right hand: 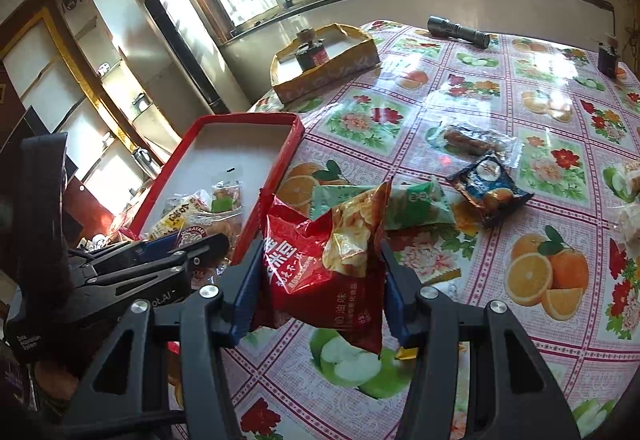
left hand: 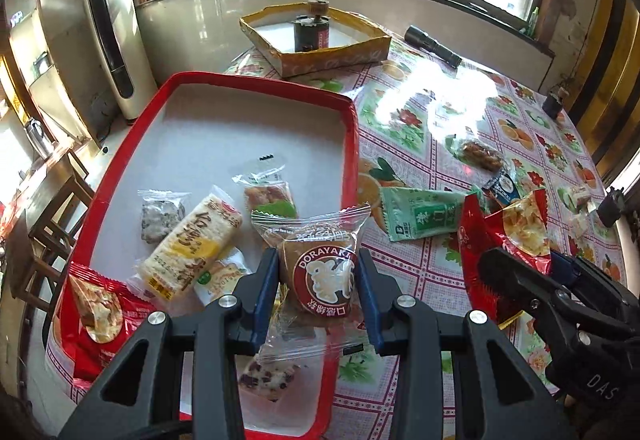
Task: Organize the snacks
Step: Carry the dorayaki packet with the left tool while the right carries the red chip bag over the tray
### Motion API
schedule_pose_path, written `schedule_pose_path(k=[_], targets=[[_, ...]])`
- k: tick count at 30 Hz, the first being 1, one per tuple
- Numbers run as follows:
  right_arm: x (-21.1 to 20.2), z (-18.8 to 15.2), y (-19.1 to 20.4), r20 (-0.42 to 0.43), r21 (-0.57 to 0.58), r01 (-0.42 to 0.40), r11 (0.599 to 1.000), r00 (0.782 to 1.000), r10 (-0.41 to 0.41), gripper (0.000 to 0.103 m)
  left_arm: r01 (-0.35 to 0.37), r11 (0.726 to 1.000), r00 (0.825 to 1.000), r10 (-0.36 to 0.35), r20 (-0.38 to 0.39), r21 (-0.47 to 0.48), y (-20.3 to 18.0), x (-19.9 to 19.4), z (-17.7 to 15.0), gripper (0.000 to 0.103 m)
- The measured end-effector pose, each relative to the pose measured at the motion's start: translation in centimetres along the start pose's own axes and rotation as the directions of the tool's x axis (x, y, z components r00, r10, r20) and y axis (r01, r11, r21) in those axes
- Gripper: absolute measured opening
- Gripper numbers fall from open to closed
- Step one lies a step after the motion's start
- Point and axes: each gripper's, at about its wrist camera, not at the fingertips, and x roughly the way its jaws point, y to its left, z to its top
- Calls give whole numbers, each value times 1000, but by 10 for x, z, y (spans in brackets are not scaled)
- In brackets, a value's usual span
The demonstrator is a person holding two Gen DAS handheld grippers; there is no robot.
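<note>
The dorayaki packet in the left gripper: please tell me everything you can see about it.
The dorayaki packet is a clear plastic wrapper with crimped, zigzag ends around a round brown cake. A dark red circular label reads DORAYAKI, with a white figure and Chinese characters. The left gripper is shut on its sides, blue pads pressing the wrapper. It hangs over the near part of the red tray, above other snacks; whether it touches them is unclear.

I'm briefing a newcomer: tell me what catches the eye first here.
Each gripper grips a snack: the left gripper holds a dorayaki over the red tray, the right gripper a red bag above the tablecloth. More packets lie in the tray and loose beside it.
</note>
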Motion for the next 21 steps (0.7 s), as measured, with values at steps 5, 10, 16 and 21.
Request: schedule_pose_path(k=[5, 10, 16, 21], targets=[[27, 17, 20, -21, -24, -51, 998, 998, 51, 55, -32, 998, 999, 33, 12, -56, 29, 1, 15, 38], [50, 32, 35, -35, -34, -85, 996, 996, 84, 55, -60, 994, 998, 61, 9, -95, 52, 8, 26, 38], [79, 52, 49, -47, -27, -138, 990, 989, 137, 55, -76, 990, 997, 75, -16, -118, 67, 25, 38, 38], [103, 67, 60, -49, -24, -173, 985, 984, 172, 55, -84, 986, 996, 79, -38, -144, 77, 33, 41, 38]])
